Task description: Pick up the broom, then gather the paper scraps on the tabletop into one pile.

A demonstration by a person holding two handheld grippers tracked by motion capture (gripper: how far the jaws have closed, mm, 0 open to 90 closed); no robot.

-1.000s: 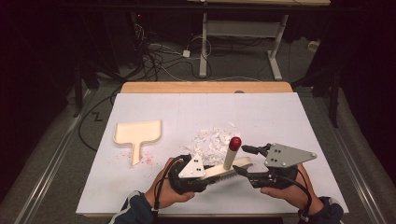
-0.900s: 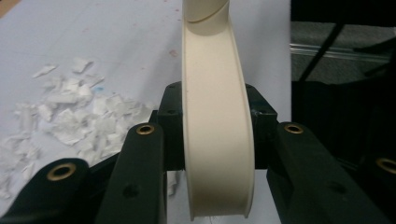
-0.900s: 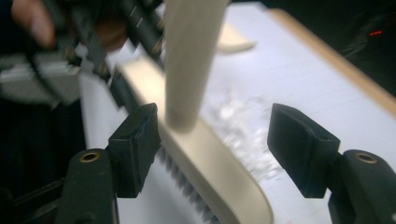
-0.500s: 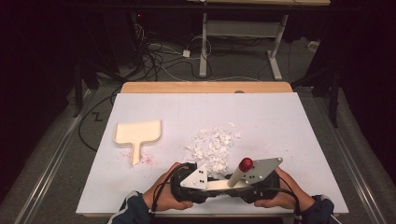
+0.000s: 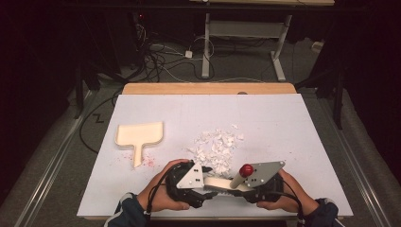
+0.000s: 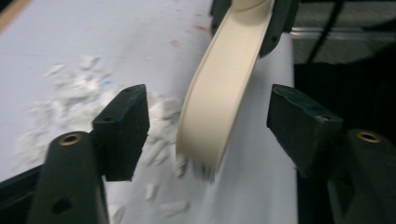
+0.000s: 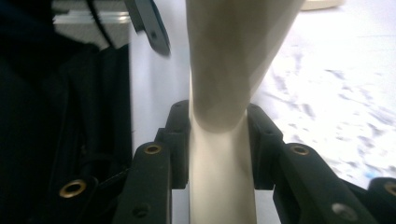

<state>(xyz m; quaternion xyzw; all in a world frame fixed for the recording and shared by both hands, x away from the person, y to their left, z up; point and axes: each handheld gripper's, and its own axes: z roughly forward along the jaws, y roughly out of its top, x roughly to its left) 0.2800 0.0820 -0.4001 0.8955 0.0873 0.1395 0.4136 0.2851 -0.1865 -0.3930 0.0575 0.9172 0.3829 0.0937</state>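
Cream brush [image 5: 222, 182], red-tipped handle [image 5: 245, 170]

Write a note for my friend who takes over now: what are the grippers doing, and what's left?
Left gripper: jaws just opened, standing either side of the brush, not pressing it.
Right gripper: jaws just closed, shut on the brush.
Paper scraps: piled mid-table, beside the grippers. Dustpan: farther left, untouched.
Done: brush gripped.
Left: probably sweep the scraps into the dustpan.

Cream brush [image 5: 222, 183] with red-tipped handle — lying beside white paper scraps [image 5: 216, 146]
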